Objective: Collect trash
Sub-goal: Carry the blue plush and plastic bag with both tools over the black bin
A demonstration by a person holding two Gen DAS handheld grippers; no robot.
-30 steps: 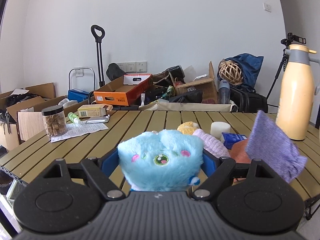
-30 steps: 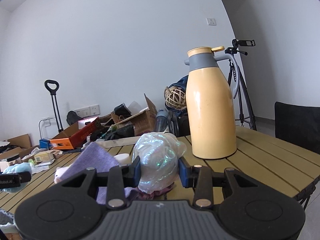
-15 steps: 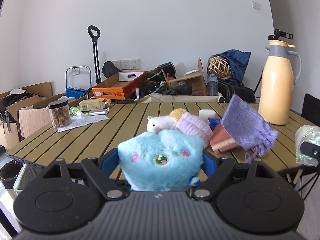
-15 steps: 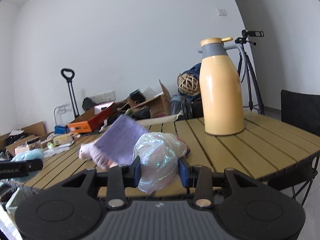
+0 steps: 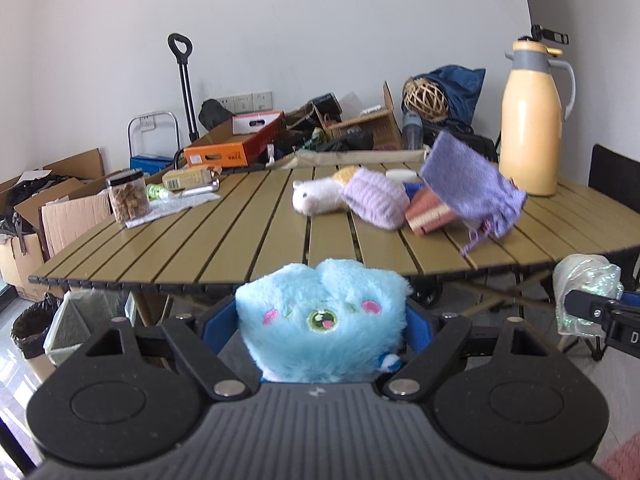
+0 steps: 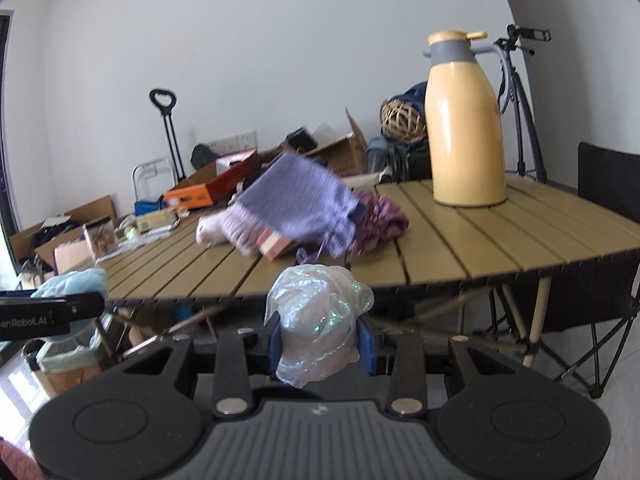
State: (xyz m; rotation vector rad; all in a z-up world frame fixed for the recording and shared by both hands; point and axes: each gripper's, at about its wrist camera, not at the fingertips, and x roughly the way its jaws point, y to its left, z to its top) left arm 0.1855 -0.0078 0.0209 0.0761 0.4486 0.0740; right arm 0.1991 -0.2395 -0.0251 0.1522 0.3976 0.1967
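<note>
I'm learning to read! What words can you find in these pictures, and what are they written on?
"enRobot.AI", its start cut off by the picture's edge: on the side of the left gripper.
"D", the rest cut off: on the side of the right gripper.
Orange box: dark print, too small to read.
Yellow carton: too blurred to read.

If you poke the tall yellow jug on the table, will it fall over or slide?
The yellow jug stands tall on a narrow base, so a poke near its grey top would probably tip it. A low push might slide it instead, since the slatted table looks fairly smooth. How full it is cannot be seen, so its weight is a guess.
</note>
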